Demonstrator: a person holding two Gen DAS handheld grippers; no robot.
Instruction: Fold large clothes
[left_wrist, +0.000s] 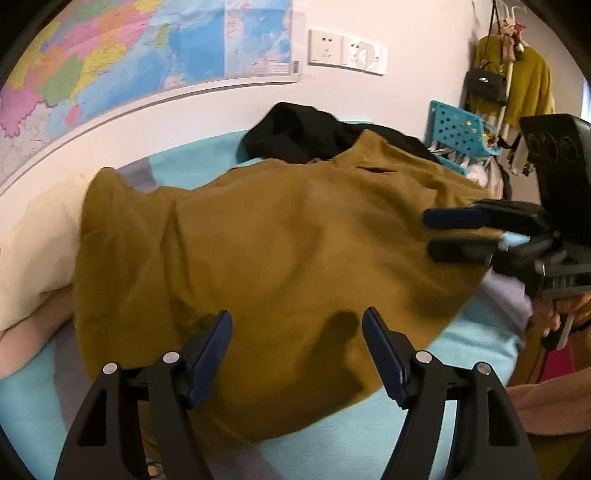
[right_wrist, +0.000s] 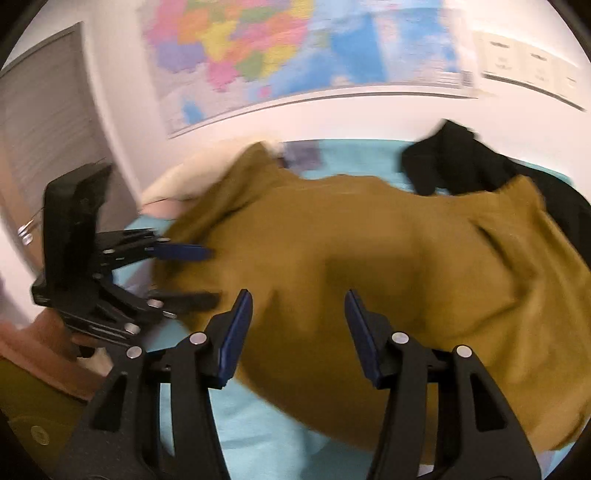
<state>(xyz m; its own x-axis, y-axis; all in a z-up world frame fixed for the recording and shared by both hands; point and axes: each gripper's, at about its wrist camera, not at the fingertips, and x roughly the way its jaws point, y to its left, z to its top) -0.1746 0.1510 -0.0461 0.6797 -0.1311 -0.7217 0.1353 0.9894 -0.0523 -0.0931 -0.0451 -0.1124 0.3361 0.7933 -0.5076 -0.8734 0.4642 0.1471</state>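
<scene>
The mustard garment (left_wrist: 266, 236) lies spread over the turquoise bed (left_wrist: 472, 350), loosely bunched and rumpled, which suggests it is laid out flat so a fold can begin. Both tools hang just above it with nothing in them. The left gripper (left_wrist: 297, 354) has its jaws wide apart over the garment's near edge, and the right gripper (right_wrist: 298, 332) is likewise wide open over the near edge farther along; seen from the left camera, its jaws stand apart. That spacing along one edge looks like a set-up for taking two points of the hem at once.

Beyond the garment, touching its far edge, sits a black piece of clothing (left_wrist: 295, 136), probably waiting its turn. A cream pillow (left_wrist: 33, 240) lies against the garment's left side. Behind the garment's far right corner stands a turquoise basket (left_wrist: 454, 136); its contents are too small to tell. A map (left_wrist: 147, 48) hangs on the wall above the garment.
</scene>
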